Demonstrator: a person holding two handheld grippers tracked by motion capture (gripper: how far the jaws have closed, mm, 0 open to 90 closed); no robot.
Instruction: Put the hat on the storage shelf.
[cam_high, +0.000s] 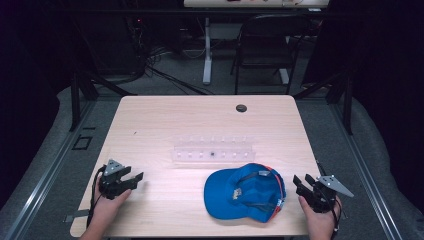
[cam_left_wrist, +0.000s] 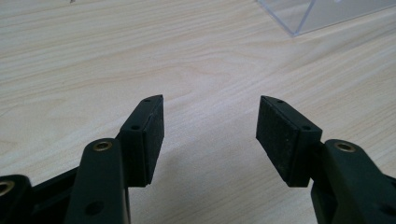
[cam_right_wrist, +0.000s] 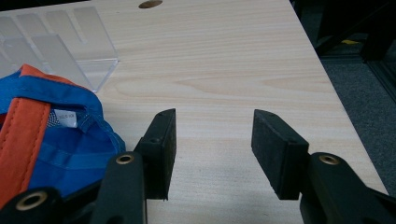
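Lying upturned, blue cap (cam_high: 245, 192); clear rack (cam_high: 214, 149) beyond

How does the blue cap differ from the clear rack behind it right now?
The cap is soft blue fabric with orange trim, lying upside down; the rack is stiff clear plastic, long and low. The cap lies beside the right hand-held gripper; the rack sits mid-table, farther off. Both rest on the table, untouched.

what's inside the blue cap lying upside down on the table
The blue cap lies hollow side up: blue lining, an orange band and a small white label show inside. Whatever lies under it on the table is covered.
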